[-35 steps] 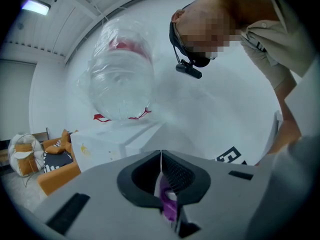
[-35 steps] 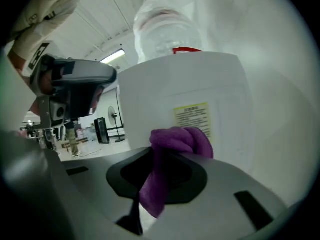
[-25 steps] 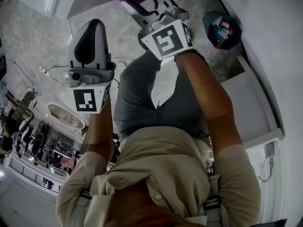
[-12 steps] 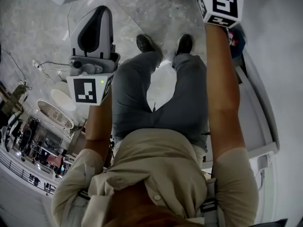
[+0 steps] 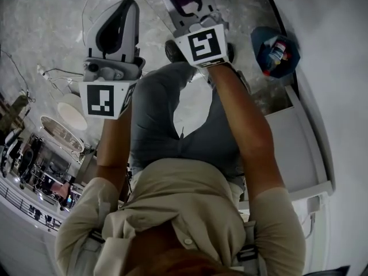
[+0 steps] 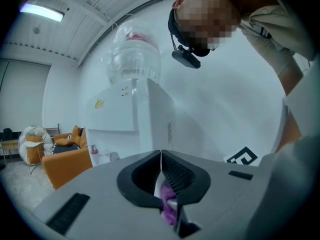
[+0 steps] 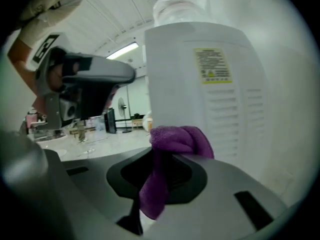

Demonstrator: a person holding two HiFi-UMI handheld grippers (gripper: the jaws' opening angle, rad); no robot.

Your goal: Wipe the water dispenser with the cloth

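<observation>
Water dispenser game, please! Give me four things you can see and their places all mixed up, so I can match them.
Things:
1. purple cloth
2. clear water bottle
3. yellow label
4. orange sofa

Places:
A. on top of the water dispenser
B. pinched in the right gripper
C. far back in the room, left of the dispenser
D. stuck on the dispenser's side panel

Pairs: 1-B, 2-A, 3-D, 4-C
</observation>
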